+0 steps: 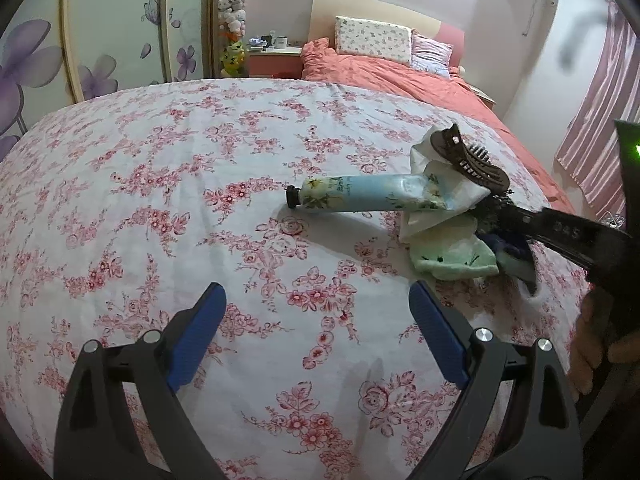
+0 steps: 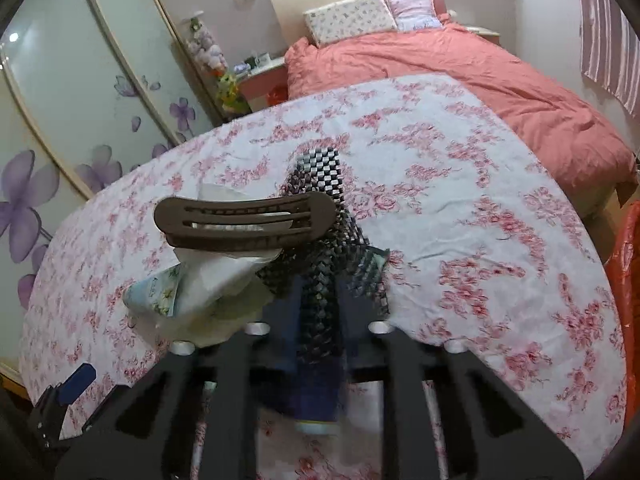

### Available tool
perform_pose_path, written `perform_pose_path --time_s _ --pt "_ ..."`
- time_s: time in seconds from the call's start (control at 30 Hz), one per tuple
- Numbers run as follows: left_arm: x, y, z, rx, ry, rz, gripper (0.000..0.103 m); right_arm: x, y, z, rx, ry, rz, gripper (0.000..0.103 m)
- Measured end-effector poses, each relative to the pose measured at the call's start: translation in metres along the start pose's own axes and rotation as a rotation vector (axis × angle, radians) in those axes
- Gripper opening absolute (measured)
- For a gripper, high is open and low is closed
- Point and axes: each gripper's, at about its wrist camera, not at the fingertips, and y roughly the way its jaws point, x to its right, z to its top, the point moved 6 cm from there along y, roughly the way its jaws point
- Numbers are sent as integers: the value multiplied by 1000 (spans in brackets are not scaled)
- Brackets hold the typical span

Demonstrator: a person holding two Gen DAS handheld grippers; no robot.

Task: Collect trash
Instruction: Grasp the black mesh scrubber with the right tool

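My right gripper [image 2: 320, 280] is shut on a bundle of trash: a black woven mesh piece [image 2: 320, 184], a brown hair clip [image 2: 244, 220], white tissue [image 2: 216, 276] and a pale blue floral tube [image 2: 154, 290]. In the left wrist view the bundle hangs over the floral tablecloth [image 1: 160, 200] at the right, with the tube [image 1: 368, 194], the hair clip [image 1: 468, 156], the tissue [image 1: 424, 156] and a green cloth [image 1: 452, 258] held by the right gripper [image 1: 504, 216]. My left gripper [image 1: 316, 320] is open and empty above the cloth, nearer than the bundle.
A bed with an orange quilt [image 2: 500, 80] and pillows [image 2: 348, 16] lies behind the table. A wardrobe with purple flowers [image 1: 36, 60] stands at the left. An orange bag [image 2: 624, 288] shows at the right edge. A nightstand [image 1: 276, 50] holds small items.
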Motion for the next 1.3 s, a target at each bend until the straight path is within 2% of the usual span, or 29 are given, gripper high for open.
perform_pose_path --time_s 0.23,0.4,0.43,0.5,0.57,0.7,0.77,0.83,0.93,1.0,1.07,1.23,1.3 --pt "3 5 0 -9 -6 -9 91 29 -33 0 70 31 4 10" --pt "13 7 -4 -18 8 -20 91 49 -28 -6 39 48 -31 13" --pt "14 7 -4 -18 13 -21 91 52 -28 -7 40 55 -36 15" --pt "17 6 -5 -17 19 -21 91 55 -29 -8 43 63 -34 27" --pt "18 6 -5 -16 19 -22 91 58 -31 -10 48 62 -48 47" --pt "20 5 -5 -17 17 -25 91 58 -27 -17 16 53 -45 52" --pt "21 5 -5 -18 19 -25 91 56 -25 -23 -1 50 -42 61" --pt "21 5 -6 -20 21 -25 91 54 -24 -30 -19 29 -49 63" --pt "20 5 -6 -19 19 -26 91 55 -28 -40 -22 -19 -90 63" --pt "19 5 -6 -18 17 -26 91 62 -33 -43 -13 -14 -97 44" --pt "18 6 -5 -15 12 -28 91 75 -37 -43 1 8 -116 36" --pt "18 7 1 -8 -6 -33 91 106 -51 -33 63 82 -207 35" --pt "19 8 4 -4 -8 -32 91 101 -58 -26 93 67 -169 35"
